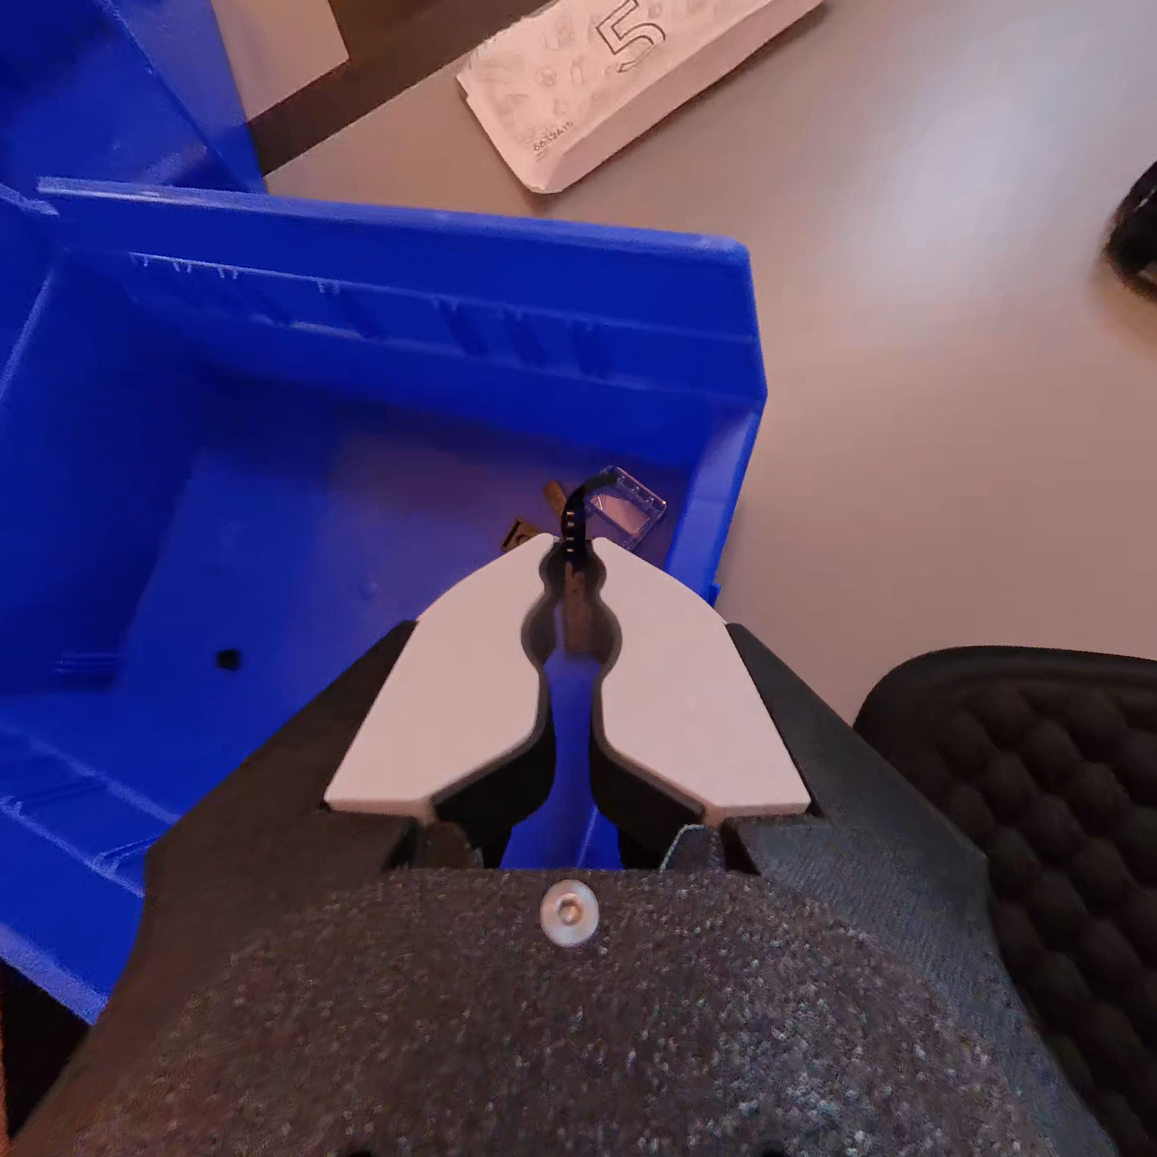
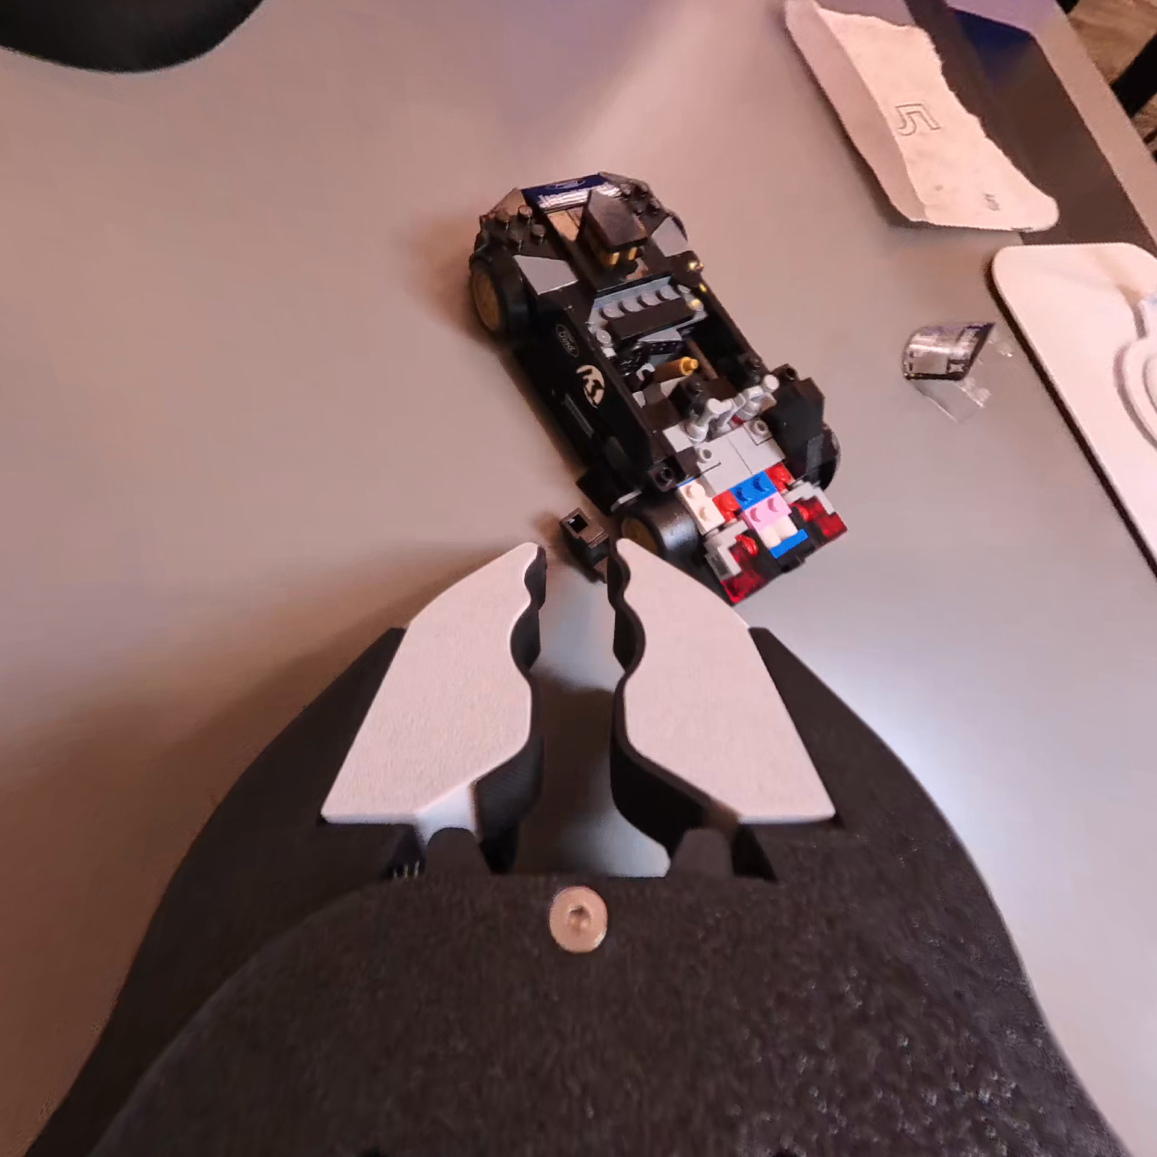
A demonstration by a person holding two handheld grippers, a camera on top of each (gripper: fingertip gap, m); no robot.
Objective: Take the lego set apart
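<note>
In the left wrist view my left gripper [image 1: 571, 543] is shut on a thin black lego piece [image 1: 576, 516] and holds it over the inside of a blue bin [image 1: 438, 350]. A clear lego piece [image 1: 626, 507] and small dark pieces [image 1: 519, 535] lie on the bin floor just beyond the tips. In the right wrist view the black lego car [image 2: 651, 375], roof off with coloured bricks showing at its near end, lies on the grey table. My right gripper [image 2: 579, 554] is open and empty, low over the table. A small black brick [image 2: 582, 532] lies loose just beyond its tips.
A white paper bag [image 1: 626, 81] lies on the table beyond the bin; it also shows at the far right [image 2: 908, 113]. A clear windscreen piece [image 2: 945, 360] lies right of the car, next to a white tray [image 2: 1077, 350]. A black chair [image 1: 1033, 814] is near right.
</note>
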